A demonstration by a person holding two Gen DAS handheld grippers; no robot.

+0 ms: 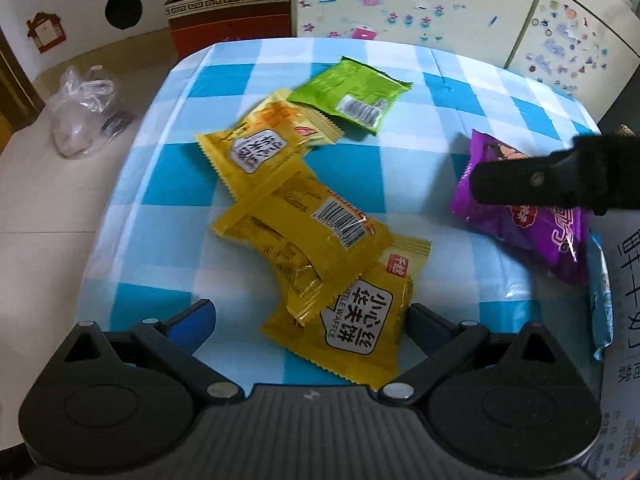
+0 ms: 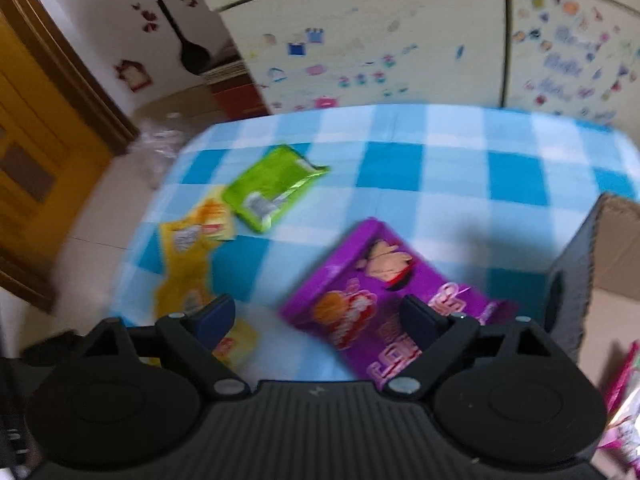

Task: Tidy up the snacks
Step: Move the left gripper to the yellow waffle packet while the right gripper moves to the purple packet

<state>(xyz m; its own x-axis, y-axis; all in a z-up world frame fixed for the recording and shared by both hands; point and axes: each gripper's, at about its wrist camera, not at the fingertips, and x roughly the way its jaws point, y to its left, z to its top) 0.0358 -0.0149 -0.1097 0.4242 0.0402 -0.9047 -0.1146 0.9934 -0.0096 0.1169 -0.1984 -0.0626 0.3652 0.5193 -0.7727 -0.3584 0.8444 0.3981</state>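
Note:
Three yellow waffle packets lie on the blue checked tablecloth [image 1: 168,184]: a near one [image 1: 352,328], a middle one [image 1: 304,236] and a far one [image 1: 260,148]. A green packet [image 1: 352,92] lies beyond them. My left gripper [image 1: 310,320] is open, its jaws either side of the near yellow packet. A purple packet [image 1: 532,224] lies at the right, with my right gripper's finger [image 1: 532,180] over it. In the right wrist view my right gripper [image 2: 320,320] is open over the purple packet [image 2: 376,280]. The green packet [image 2: 272,188] and the yellow packets [image 2: 188,260] lie to its left.
A cardboard box [image 2: 608,264] stands at the table's right, with pink packets [image 2: 624,400] inside. A printed box side [image 1: 628,320] shows at the right. A clear plastic bag [image 1: 84,116] lies on the floor to the left. A brown box [image 1: 228,8] and a stickered cabinet [image 1: 420,0] stand behind.

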